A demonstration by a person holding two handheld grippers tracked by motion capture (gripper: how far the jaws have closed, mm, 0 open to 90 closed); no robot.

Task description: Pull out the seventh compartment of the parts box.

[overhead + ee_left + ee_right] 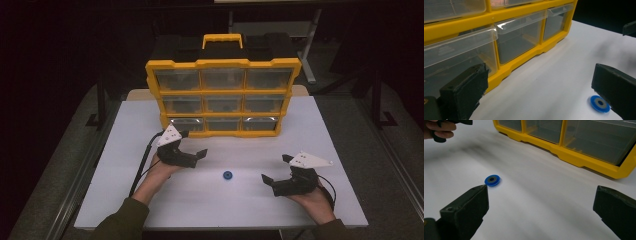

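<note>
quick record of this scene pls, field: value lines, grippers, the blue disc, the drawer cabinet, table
left gripper: open, held just in front of the cabinet's bottom-left drawer, holding nothing
right gripper: open, above the table right of the disc, holding nothing
blue disc: small, flat on the table between the two grippers, dark centre, untouched
cabinet: yellow frame, nine clear drawers in three rows, all shut, upright at the table's far side
table: white top
</note>
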